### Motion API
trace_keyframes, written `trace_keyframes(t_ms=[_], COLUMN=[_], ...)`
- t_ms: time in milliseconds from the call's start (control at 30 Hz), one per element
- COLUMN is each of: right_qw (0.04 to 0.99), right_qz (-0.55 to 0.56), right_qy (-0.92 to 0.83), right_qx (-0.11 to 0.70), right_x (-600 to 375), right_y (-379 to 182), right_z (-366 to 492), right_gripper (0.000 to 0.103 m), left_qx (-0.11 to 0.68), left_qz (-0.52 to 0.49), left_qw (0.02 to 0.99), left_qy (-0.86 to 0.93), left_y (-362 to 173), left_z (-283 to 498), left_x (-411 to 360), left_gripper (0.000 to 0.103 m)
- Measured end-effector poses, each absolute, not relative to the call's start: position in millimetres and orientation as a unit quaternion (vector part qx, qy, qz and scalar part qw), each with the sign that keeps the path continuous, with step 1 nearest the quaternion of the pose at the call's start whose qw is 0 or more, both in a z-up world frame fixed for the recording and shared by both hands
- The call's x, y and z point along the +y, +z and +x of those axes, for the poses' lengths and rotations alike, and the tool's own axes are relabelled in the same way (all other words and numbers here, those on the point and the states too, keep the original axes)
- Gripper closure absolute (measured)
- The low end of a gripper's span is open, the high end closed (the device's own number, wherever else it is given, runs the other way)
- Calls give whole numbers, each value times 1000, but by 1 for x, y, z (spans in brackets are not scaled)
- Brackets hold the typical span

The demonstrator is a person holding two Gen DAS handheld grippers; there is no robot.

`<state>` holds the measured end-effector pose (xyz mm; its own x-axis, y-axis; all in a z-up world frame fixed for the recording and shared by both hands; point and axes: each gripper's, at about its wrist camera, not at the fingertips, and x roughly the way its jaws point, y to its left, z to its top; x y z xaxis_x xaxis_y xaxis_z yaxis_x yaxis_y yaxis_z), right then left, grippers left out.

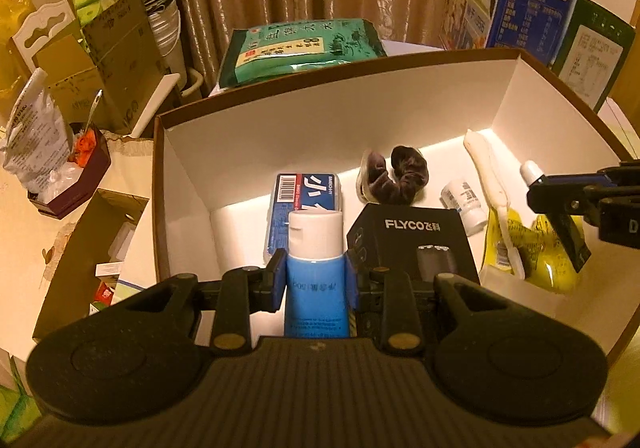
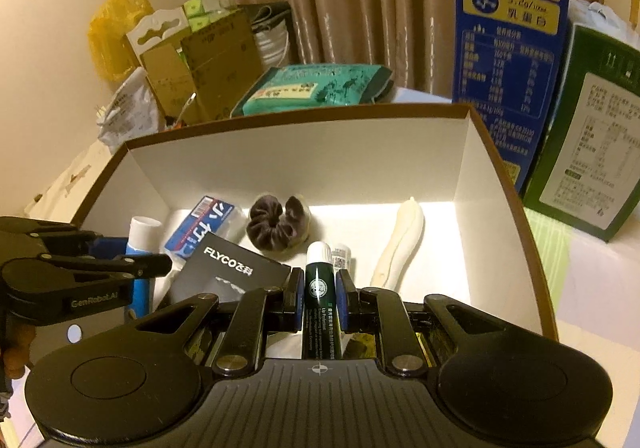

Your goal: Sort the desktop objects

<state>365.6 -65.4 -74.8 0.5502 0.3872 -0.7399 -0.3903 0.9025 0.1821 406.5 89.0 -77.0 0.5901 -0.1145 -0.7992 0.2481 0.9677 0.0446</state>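
Note:
My left gripper point(image 1: 316, 280) is shut on a blue tube with a white cap point(image 1: 316, 268), held upright over the near side of a white-lined cardboard box point(image 1: 320, 103). In the right wrist view my right gripper point(image 2: 319, 300) is shut on a dark green lip balm stick with a white cap point(image 2: 319, 284), also over the box point(image 2: 304, 163). Inside lie a black FLYCO carton point(image 1: 416, 244), a blue tissue pack point(image 1: 308, 191), a dark scrunchie point(image 2: 278, 226), a small white bottle point(image 1: 464, 203), a cream tube-like item point(image 2: 400, 248) and a yellow packet point(image 1: 532, 256).
Behind the box lies a green tea packet point(image 1: 304, 47). A tall blue milk carton point(image 2: 512, 47) and a green carton point(image 2: 584, 155) stand to the right. Brown cardboard boxes point(image 1: 116, 59) and a dark tray of small items point(image 1: 72, 175) crowd the left.

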Motion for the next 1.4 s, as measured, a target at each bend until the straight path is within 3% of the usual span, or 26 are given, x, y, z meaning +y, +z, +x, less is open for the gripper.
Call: trace_keyframes(t_ms=[533,1100,1233,1333,1400], right_qw=[868,863,866,866,868], right_qz=[-24,-13,9,23,27], right_qy=[225,242,240,238,235], right_qx=[442,443,437,438,436], right_x=[-50,-48,-54,-60,-64], right_y=[-90,-90,-87,-84,-82], right_z=[382,390,393,392,389], right_gripper=[90,90,89,82,63], left_qx=[423,429,427,426,425], left_qz=[69,70,69,68,67], left_qw=[897,894,896,896,896], left_qy=[-110,-106,-106,-106,-106], left_y=[-57,-64,-62,-61,-60], left_z=[418,421,420,418,416], left_x=[92,93,94,94,93], left_gripper=[77,67,59,55,48])
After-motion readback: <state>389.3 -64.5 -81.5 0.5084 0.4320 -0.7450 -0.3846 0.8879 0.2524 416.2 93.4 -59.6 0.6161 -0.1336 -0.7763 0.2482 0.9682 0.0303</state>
